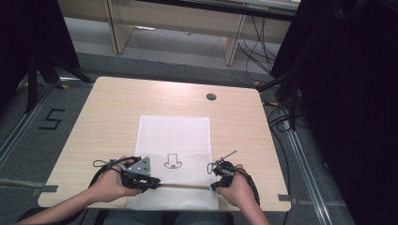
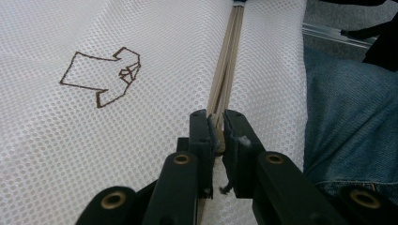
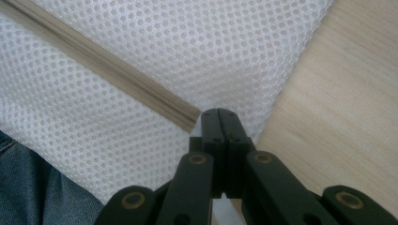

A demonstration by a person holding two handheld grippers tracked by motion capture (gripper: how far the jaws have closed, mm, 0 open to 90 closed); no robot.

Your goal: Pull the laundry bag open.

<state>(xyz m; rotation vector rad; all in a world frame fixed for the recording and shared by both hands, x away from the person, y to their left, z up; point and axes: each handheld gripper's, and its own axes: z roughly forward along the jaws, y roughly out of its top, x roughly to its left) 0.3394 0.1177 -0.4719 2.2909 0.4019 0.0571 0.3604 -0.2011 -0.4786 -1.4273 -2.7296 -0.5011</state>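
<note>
left gripper (image 2: 217, 123) clamps the zipper pull (image 2: 217, 133) on the white mesh bag (image 1: 174, 136); right gripper (image 3: 218, 112) pinches the bag's edge beside the zipper (image 3: 117, 77) end.

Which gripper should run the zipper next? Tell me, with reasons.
The left gripper. Its fingers clamp the zipper pull, and the zipper stretches ahead. The right gripper is shut on the mesh bag beside the zipper's end, so it seems better placed to anchor.
</note>
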